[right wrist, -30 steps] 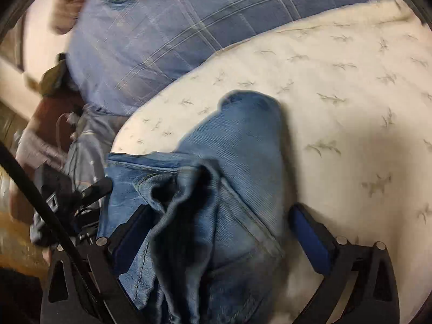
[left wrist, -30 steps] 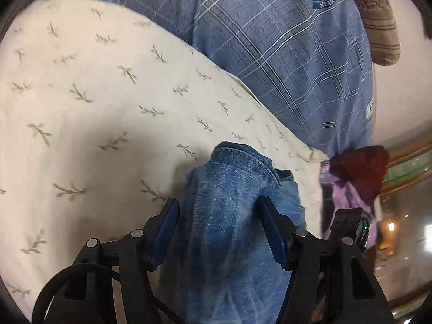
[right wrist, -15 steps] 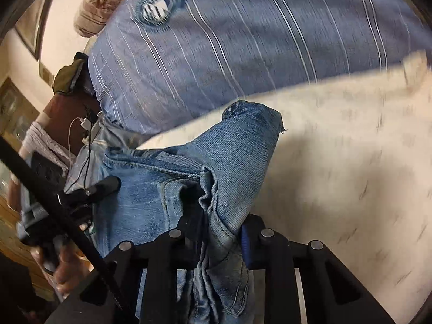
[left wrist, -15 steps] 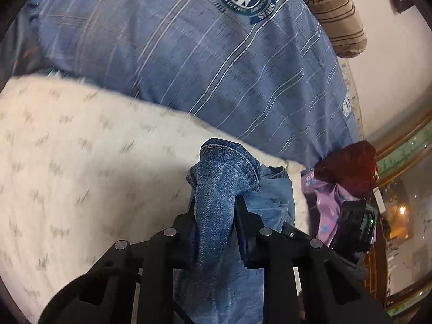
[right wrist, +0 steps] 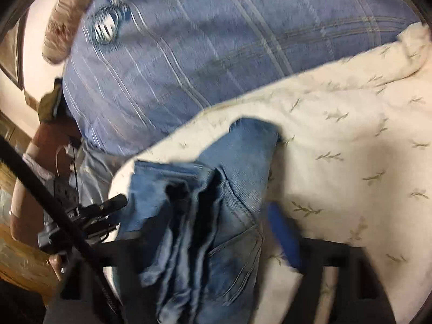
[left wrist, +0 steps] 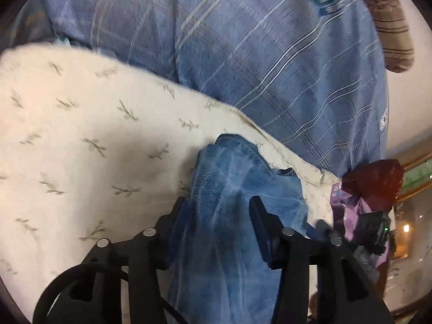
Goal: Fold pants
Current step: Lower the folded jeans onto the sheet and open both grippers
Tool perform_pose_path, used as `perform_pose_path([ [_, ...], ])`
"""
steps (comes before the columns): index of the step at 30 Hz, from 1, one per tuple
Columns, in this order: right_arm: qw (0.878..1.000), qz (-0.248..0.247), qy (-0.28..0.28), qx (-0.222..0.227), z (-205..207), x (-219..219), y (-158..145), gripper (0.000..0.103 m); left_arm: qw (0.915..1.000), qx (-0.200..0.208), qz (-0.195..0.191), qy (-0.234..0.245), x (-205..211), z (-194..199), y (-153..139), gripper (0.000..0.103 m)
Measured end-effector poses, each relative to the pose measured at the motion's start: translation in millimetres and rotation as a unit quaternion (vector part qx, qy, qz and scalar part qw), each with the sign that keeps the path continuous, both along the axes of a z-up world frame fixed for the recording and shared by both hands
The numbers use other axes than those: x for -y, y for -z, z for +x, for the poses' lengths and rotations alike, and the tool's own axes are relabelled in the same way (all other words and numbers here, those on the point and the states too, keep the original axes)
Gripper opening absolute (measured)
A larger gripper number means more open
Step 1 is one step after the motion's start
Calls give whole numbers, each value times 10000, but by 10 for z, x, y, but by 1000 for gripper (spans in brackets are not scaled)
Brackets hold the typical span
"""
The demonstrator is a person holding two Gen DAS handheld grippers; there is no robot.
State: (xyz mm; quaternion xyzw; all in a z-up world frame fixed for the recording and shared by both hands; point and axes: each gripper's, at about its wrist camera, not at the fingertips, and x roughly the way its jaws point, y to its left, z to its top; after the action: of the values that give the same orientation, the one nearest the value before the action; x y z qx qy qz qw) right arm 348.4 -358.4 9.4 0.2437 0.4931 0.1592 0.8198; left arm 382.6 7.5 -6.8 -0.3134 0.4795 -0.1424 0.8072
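Blue denim pants (left wrist: 237, 189) lie bunched on a cream sheet with a leaf print (left wrist: 81, 140). In the left wrist view my left gripper (left wrist: 217, 213) is open, its two fingers standing apart on either side of a fold of denim. In the right wrist view the pants (right wrist: 232, 183) lie folded over with a back pocket showing. My right gripper (right wrist: 210, 224) is open around the denim. Its right blue pad (right wrist: 283, 229) stands clear of the cloth. Its left finger is hidden behind the denim. The view is blurred.
A blue plaid blanket (left wrist: 270, 67) with a round crest covers the bed beyond the sheet. A brown striped pillow (left wrist: 388, 27) lies at the far corner. A dark red bag (left wrist: 372, 181) and purple cloth (left wrist: 348, 205) sit at the bed's right edge, by wooden furniture.
Half a second ago both grippers were shut on the denim and held it up. Now both have opened and dropped lower, and the pants lie on the sheet.
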Motion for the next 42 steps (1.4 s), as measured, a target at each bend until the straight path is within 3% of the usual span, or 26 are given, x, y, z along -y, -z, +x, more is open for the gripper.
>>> perform_pose_path([
  [5, 9988, 457, -37, -154, -330, -90, -33, 94, 9998, -130, 102, 86, -17, -443, 15, 54],
  [11, 9965, 484, -145, -669, -670, -241, 356, 94, 9994, -343, -57, 7, 15, -782, 147, 54],
  [13, 9970, 441, -232, -592, -652, -292, 386, 86, 9995, -283, 105, 57, 65, -782, 120, 41],
  [16, 9983, 172, -408, -384, -640, -374, 280, 51, 9999, -140, 6, 93, 117, -813, 61, 27],
  [17, 9989, 74, -371, -262, -652, -357, 189, 34, 9999, 5, -42, 105, 135, -852, -11, 26],
  [18, 9992, 43, -383, -109, -656, -342, 80, 30, 9999, 127, -60, 100, 150, -889, -77, 26],
  [20, 9992, 54, -325, 221, -654, -260, -88, 30, 9999, 46, -98, 128, 154, -901, -30, 28],
  [22, 9990, -71, -417, 134, -602, -256, -48, 32, 9995, -291, -63, 124, 139, -870, 147, 38],
  [24, 9988, -275, -413, -51, -577, -274, 95, 49, 9987, -471, -170, 102, 101, -828, 251, 47],
  [26, 9987, -389, -308, -141, -587, -253, 144, 56, 9987, -404, -264, 151, 67, -834, 201, 46],
  [28, 9992, -276, -273, 45, -652, -192, 19, 59, 9999, -69, 41, 152, 61, -912, 60, 49],
  [30, 9970, -545, -270, 479, -802, -165, -156, 83, 9976, 302, 586, 192, 82, -1082, -75, 56],
  [31, 9943, -744, -263, 710, -920, -153, -235, 90, 9952, 452, 847, 169, 112, -1222, -121, 58],
  [34, 9891, -1080, -228, 976, -1278, -194, -263, 91, 9846, 727, 1591, 4, 195, -1624, -109, 59],
  [37, 9907, -1113, -187, 758, -1438, -272, -77, 91, 9757, 874, 2009, -16, 353, -1877, -51, 58],
  [38, 9889, -1272, -225, 735, -1441, -301, -43, 87, 9736, 924, 2085, 115, 448, -1907, -44, 58],
  [40, 9741, -2105, -380, 734, -1389, -514, 52, 74, 9676, 1057, 2269, 327, 623, -1913, -69, 57],
  [42, 9692, -2338, -397, 666, -1361, -574, 136, 49, 9603, 1131, 2522, 385, 752, -1898, -23, 55],
])
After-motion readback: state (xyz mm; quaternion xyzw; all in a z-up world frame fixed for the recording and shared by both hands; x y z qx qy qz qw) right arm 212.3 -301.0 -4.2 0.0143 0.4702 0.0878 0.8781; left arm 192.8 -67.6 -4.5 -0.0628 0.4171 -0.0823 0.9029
